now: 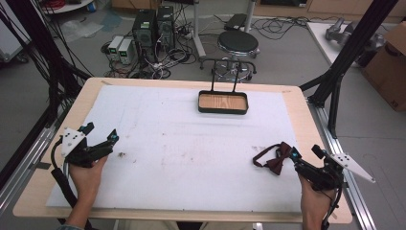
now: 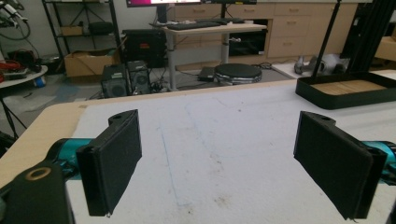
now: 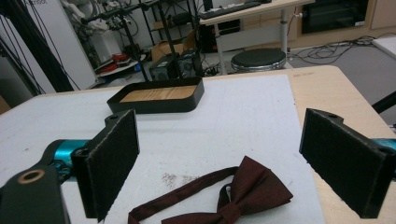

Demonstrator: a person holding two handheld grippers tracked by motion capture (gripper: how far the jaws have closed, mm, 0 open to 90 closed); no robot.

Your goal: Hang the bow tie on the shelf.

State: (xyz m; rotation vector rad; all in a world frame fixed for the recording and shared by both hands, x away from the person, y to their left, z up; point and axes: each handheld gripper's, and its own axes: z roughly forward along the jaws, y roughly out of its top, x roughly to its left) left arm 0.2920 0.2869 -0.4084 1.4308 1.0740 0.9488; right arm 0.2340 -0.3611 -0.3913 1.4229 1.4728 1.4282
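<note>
White mat (image 1: 191,143) is spread over the wooden table (image 1: 306,120). A black tray (image 1: 223,102) sits at the mat's far edge. The left gripper (image 1: 101,139) and right gripper (image 1: 293,160) are held released; a maroon bow tie (image 1: 275,158) lies at the mat's right edge, between the right jaws.

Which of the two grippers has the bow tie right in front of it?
The right gripper: its open jaws flank the dark red fabric bow tie on the white mat. The left gripper, also open, faces only bare mat.
</note>
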